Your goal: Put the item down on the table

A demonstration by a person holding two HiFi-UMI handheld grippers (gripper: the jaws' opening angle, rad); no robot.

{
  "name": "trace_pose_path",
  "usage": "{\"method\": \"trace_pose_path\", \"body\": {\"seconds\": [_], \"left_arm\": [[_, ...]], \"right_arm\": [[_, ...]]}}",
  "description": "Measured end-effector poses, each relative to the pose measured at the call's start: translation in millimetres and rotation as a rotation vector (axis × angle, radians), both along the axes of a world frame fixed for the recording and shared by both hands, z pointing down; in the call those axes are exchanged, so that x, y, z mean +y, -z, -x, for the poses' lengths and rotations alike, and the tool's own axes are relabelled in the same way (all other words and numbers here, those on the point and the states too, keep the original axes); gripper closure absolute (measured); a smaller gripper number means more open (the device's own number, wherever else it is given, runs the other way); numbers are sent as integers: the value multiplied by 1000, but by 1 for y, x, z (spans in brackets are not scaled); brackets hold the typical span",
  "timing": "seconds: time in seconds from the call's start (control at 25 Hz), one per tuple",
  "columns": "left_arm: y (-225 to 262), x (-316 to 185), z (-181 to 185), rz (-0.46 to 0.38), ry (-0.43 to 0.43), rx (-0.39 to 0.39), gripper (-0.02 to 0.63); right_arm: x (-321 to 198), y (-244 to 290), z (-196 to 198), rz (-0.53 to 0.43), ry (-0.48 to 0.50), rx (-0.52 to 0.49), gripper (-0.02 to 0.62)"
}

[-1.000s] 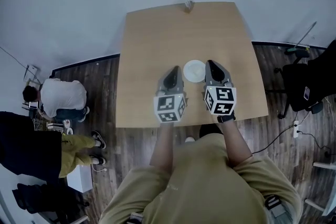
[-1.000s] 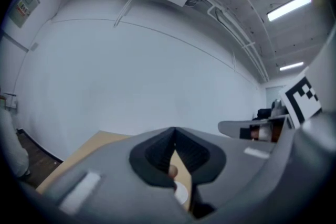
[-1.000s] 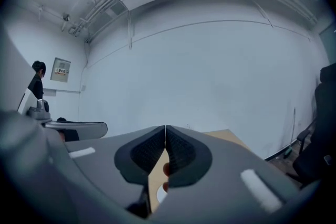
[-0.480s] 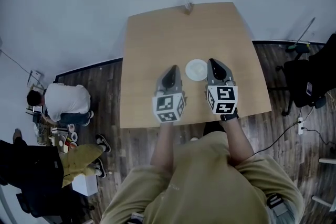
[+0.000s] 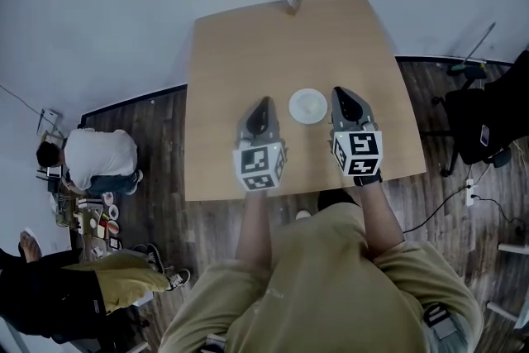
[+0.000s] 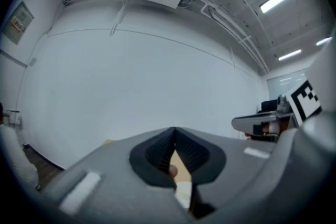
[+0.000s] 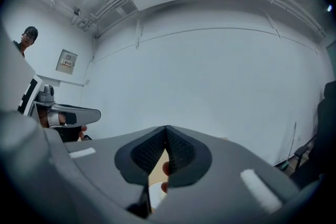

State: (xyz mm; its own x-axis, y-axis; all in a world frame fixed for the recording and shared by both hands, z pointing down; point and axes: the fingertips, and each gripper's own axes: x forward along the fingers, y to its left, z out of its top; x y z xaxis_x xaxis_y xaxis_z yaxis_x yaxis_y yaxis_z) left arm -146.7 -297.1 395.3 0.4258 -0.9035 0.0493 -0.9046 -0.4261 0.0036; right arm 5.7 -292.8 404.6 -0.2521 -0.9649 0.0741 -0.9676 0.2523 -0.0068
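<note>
The light wooden counter (image 5: 248, 54) lies under both tongs, and its near edge passes below their marker cubes. The left tongs (image 5: 262, 105) and the right tongs (image 5: 340, 93) are held level and point away from the person. Both pairs are pressed together at the tips with nothing held: the left gripper view (image 6: 174, 131) and the right gripper view (image 7: 166, 128) each show the ribbed pads meeting.

The item is a small white round dish (image 5: 307, 106) lying flat on the counter. It sits between the two tongs, level with their tips, just beside the right pair and a little farther from the left, touching neither. Whether it is a plate or a lid is not clear. Each gripper view shows only a pale sliver of it (image 6: 182, 192) low in the slot below the pads (image 7: 155, 194). Being round, it has no long axis and points no particular way.

A small object (image 5: 291, 4) stands at the counter's far edge, well beyond both tongs and too small to identify.
</note>
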Motion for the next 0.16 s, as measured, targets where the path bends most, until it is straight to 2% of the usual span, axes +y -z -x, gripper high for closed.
{"method": "trace_pose_path", "body": {"seconds": [0.16], "left_arm": [[-10,-24,-11,23,-25,-2,603]], "right_arm": [[-25,-3,0,12,6,12,589]]}}
